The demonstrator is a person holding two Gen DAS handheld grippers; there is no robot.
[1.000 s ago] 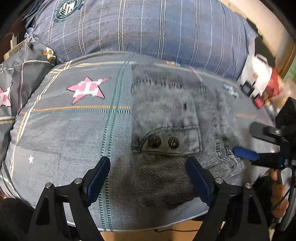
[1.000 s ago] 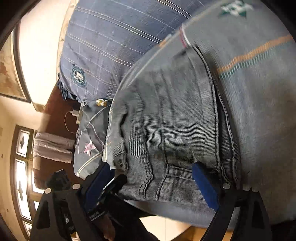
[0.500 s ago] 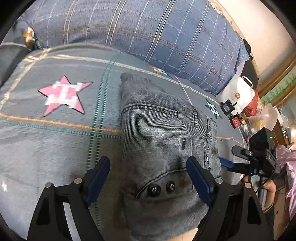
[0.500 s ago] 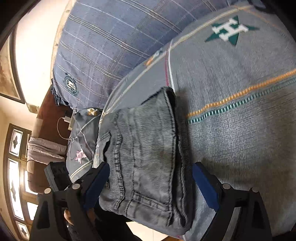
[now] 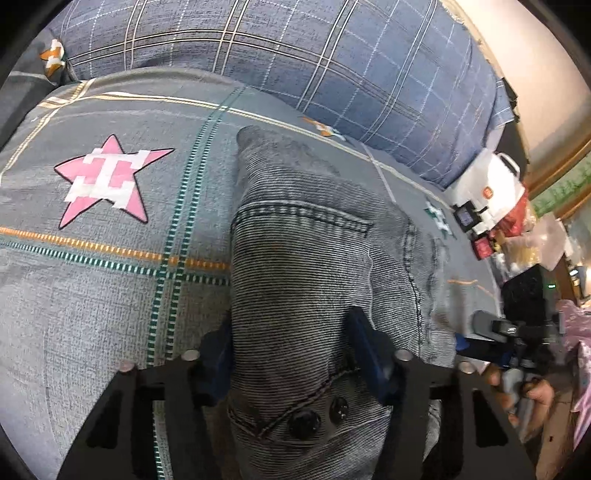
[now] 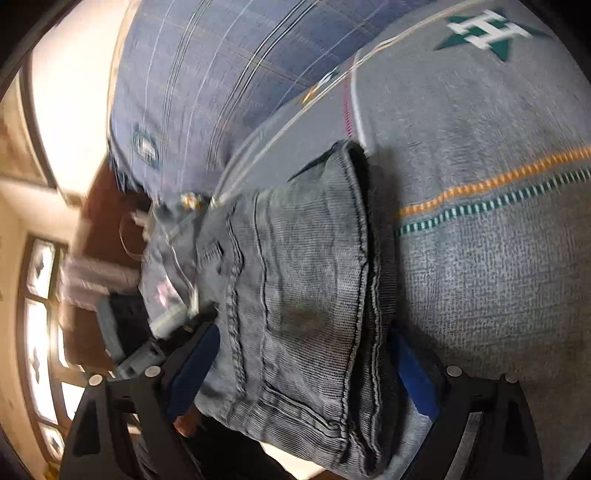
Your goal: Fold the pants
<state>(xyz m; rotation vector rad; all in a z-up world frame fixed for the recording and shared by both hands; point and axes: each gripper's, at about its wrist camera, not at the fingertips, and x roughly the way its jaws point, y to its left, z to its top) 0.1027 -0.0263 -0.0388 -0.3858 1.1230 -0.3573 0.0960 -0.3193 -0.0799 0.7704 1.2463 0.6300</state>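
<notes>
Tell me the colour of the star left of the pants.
Pink with a white blocky pattern, the star shows best in the left wrist view.

The bed (image 5: 92,314) wears a grey cover (image 6: 498,295) crossed by orange and green dashed stripes, with a pink star (image 5: 107,181) to one side and a green star (image 6: 480,31) toward the other. Folded grey pants (image 5: 303,280) lie on it near the front edge — a compact stack, back pocket and two dark buttons facing up. A blue plaid quilt (image 5: 314,62) is heaped along the far side, touching the cover — and a grey pillow (image 5: 33,77) sits at the far corner.
</notes>
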